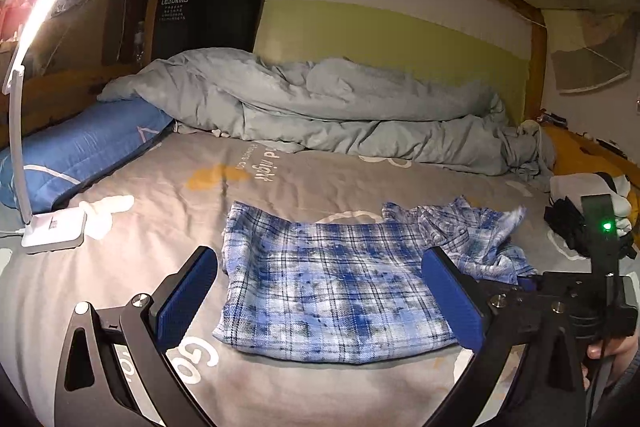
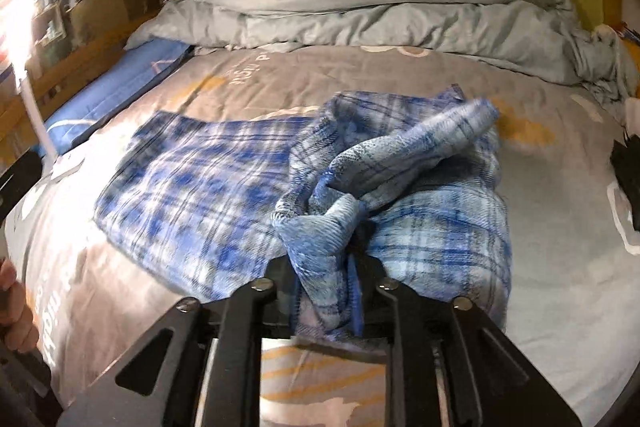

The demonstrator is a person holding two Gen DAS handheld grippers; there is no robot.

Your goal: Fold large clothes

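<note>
Your right tool [image 2: 326, 267] had its jaws narrow around a bunched hem of the blue plaid flannel shirt [image 2: 240, 187], though whether the pads pressed on it you could not tell, while your left tool [image 1: 320, 291] hovered wide and empty above the folded half. The shirt lay on the bed's grey printed sheet [image 1: 120, 267], its left half flat and its right half rumpled just ahead of the right tool. It looked soft, light and limp, so take doubled edges or corners, never mid-panel.
</note>
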